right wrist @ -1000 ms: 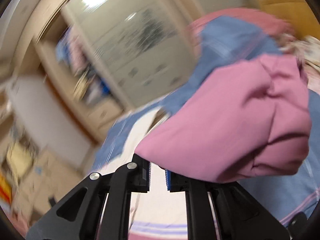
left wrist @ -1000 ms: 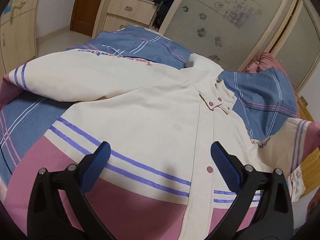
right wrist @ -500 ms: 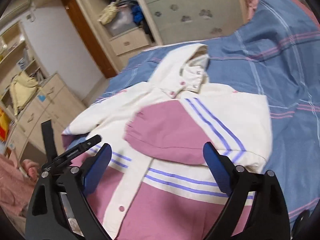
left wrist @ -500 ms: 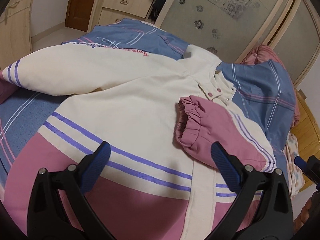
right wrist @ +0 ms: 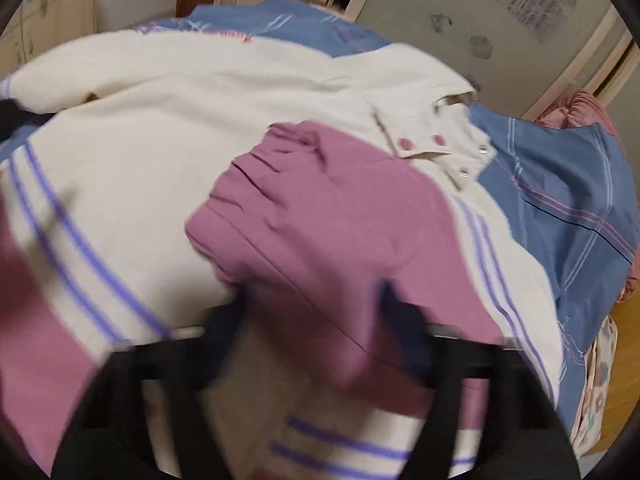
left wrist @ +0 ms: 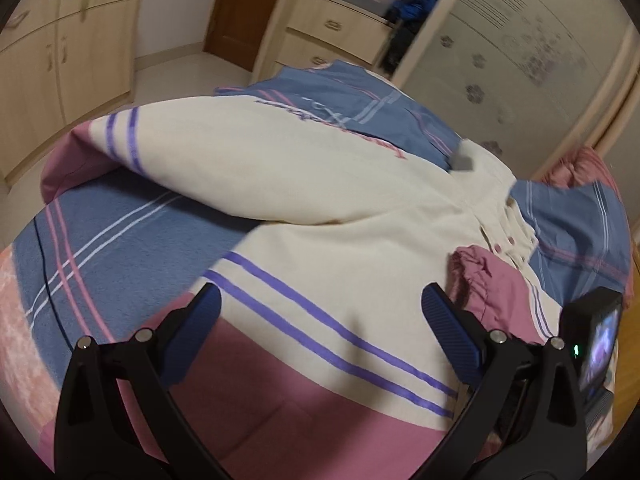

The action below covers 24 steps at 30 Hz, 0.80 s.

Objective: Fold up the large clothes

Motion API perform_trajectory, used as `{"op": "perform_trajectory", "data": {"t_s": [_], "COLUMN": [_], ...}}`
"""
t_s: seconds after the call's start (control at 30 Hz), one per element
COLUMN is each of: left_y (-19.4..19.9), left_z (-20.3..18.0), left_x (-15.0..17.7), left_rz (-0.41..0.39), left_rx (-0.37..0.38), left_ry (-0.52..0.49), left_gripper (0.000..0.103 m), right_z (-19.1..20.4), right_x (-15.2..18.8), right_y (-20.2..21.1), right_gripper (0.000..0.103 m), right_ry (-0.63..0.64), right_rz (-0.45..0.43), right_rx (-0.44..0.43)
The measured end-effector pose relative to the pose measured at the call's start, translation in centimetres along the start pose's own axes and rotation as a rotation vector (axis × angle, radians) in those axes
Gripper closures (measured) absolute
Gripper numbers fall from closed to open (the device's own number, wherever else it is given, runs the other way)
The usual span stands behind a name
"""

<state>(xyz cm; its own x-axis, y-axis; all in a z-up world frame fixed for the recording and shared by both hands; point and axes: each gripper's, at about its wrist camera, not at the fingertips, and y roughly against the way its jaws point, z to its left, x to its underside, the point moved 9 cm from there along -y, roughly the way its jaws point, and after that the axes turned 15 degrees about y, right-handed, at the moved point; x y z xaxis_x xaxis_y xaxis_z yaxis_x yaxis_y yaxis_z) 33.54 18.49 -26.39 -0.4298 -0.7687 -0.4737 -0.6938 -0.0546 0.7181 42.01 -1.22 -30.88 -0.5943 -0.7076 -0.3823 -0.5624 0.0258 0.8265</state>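
Note:
A large cream jacket (left wrist: 340, 208) with a pink hem and purple stripes lies face up on the bed; it also fills the right wrist view (right wrist: 200, 128). Its right sleeve, with a pink cuff (right wrist: 304, 200), is folded across the chest and shows at the right of the left wrist view (left wrist: 488, 280). Its left sleeve (left wrist: 208, 160) lies spread out to the left. My left gripper (left wrist: 320, 320) is open and empty above the hem. My right gripper (right wrist: 316, 312) is blurred, open and empty just above the folded sleeve.
A blue plaid bedspread (left wrist: 100, 240) covers the bed. Wooden cupboards (left wrist: 60, 48) stand at the left, drawers (left wrist: 332, 36) and a frosted sliding wardrobe door (left wrist: 520, 60) behind the bed. The right gripper's camera unit (left wrist: 596, 344) shows at the right edge of the left wrist view.
My right gripper laid the pink-cuffed sleeve across the jacket's chest, opened, let it go and moved down close over it. My left gripper turned to the left, still open.

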Motion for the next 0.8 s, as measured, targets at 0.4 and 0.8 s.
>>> {"op": "perform_trajectory", "data": {"t_s": [0.4,0.8], "left_y": [-0.6,-1.2], "left_z": [0.1,-0.6], "left_x": [-0.1,0.8], "left_rz": [-0.010,0.013], "left_rx": [-0.011,-0.018], "left_ry": [-0.009,-0.050], "left_gripper": [0.002,0.002], "right_z": [-1.9,-14.9], "right_x": [-0.3,17.7], "right_y": [3.0,-1.7], "right_gripper": [0.047,0.049], "right_ry": [-0.212,-0.542], "right_rz": [-0.196,0.037], "right_rx": [-0.225,-0.093]}}
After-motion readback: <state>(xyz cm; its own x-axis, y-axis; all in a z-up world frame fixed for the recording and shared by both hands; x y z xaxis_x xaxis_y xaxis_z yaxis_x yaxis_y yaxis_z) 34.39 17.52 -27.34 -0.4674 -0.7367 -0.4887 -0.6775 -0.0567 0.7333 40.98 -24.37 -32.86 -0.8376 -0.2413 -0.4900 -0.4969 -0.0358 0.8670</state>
